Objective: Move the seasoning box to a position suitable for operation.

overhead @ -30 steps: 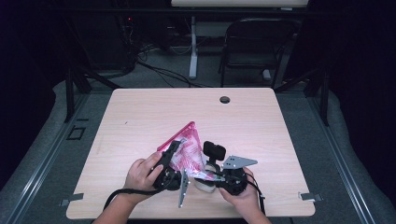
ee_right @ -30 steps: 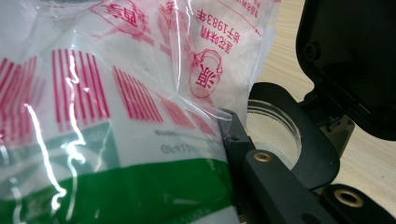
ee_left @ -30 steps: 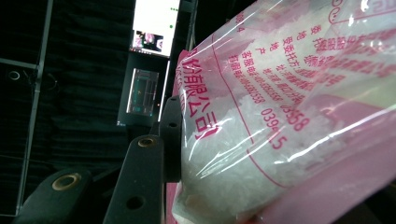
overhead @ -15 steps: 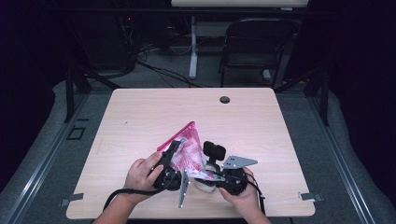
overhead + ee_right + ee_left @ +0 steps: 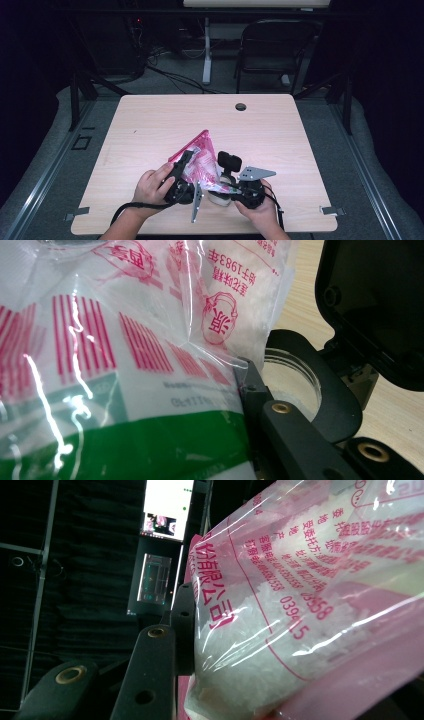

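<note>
From the high view, a pink printed bag [image 5: 197,157] sits near the front of the tabletop [image 5: 150,125], between both hands. The left tool [image 5: 182,165] presses against the bag's left side, and the right tool [image 5: 222,190] meets its lower right, beside a clear jar [image 5: 220,196].

In the left gripper view, the bag [image 5: 300,605], full of white grains, lies against the one visible jaw; the tool appears clamped on it.

In the right gripper view, the bag [image 5: 125,355] crowds the left, and the jar [image 5: 292,382] sits inside the dark jaw at right, so the right tool is clamped on the jar.
</note>
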Motion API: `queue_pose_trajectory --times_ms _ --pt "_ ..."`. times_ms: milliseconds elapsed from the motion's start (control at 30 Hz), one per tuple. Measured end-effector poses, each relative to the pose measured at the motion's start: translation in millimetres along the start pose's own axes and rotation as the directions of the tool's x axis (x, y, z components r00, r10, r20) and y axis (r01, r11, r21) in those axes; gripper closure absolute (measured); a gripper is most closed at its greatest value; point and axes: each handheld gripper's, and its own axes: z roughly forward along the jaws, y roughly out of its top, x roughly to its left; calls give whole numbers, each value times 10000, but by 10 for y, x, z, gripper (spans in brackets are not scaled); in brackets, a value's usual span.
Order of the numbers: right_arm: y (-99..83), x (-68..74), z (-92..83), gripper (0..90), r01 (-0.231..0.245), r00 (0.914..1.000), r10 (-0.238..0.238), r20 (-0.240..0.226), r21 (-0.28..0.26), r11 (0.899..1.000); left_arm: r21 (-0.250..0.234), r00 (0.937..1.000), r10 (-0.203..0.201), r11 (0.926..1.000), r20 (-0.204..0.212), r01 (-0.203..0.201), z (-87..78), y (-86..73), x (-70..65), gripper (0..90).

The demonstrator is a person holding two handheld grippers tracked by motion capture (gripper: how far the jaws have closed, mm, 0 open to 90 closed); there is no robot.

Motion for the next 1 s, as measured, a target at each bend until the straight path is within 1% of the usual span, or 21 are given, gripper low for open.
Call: queue_pose_trajectory --times_ms 533,800,933,1000 --pt "0 -1 0 889 1 10000 -1 -46 5 10000 -48 9999 64 10000 -118 -64 -8 7 7 659" --pt "-2 -4 6 889 -15 10000 15 -42 25 10000 -9 10000 52 10000 -77 -52 -8 8 2 658" --pt "-4 -9 10 890 -41 10000 42 -68 37 10000 -79 9999 65 9999 -147 -66 -6 9 -6 657" --pt "-4 -11 11 890 -52 10000 52 -70 28 10000 -103 9997 133 9999 -210 -135 -6 13 -3 656"
